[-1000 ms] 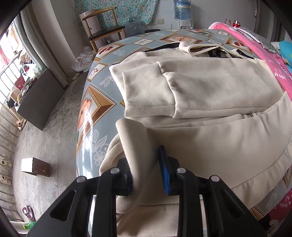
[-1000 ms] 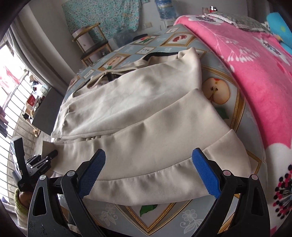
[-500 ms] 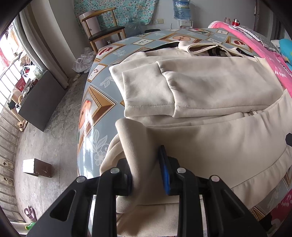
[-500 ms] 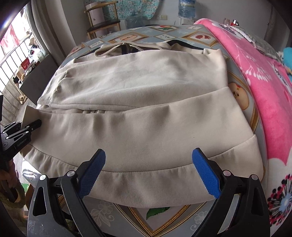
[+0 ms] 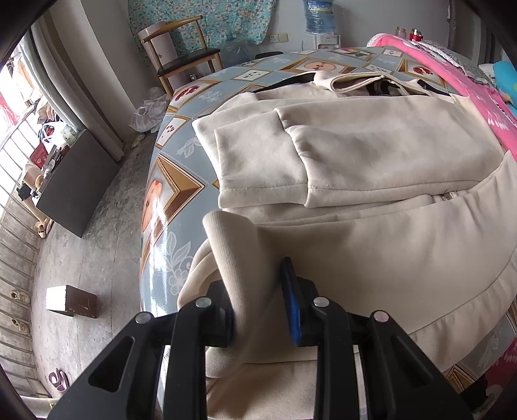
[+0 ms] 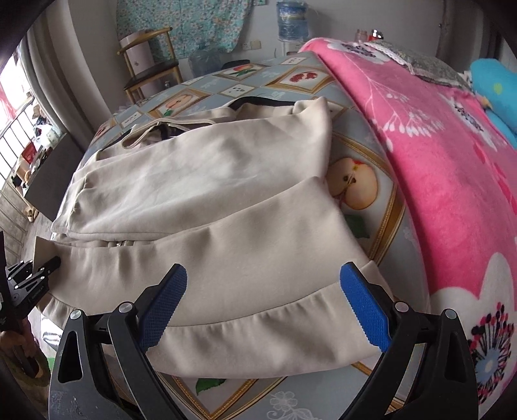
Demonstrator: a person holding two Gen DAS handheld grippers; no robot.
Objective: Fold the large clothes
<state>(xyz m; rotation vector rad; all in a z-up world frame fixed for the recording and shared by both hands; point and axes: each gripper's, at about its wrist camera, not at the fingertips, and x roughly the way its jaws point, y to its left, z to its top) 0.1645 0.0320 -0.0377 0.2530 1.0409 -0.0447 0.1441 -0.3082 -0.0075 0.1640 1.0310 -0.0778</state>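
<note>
On the table (image 6: 384, 206), under its fruit-print cloth, a beige jacket (image 5: 371, 181) lies spread with the sleeves already folded across the body and the hem hanging at the near edge. The left tongs (image 5: 260, 300) are clamped on a bunched fold of the hem corner, the cloth squeezed between the pads and standing up in a rounded ridge above them; that grip looks the same as it did a second ago. The right tongs (image 6: 263, 303) are spread wide over the hem band and hold nothing. What has changed is their aim: half a second ago they looked squarely along the middle of the jacket, and now they have swung toward the right corner, so the pink blanket (image 6: 429, 135) fills much of the right wrist view and the apple print (image 6: 353, 187) shows just beside the jacket's edge. The left tongs also show at the far left of that view (image 6: 26, 281), holding the other hem corner. It seems the right tongs are lining up for a grip on the right end of the hem, which has not yet been taken; once both corners are held, the lower half could be lifted and carried up over the sleeves.

As for containers, a water jug (image 6: 292, 21) stands by the far wall, its level too hard to judge; nothing else in view holds anything that can be made out
</note>
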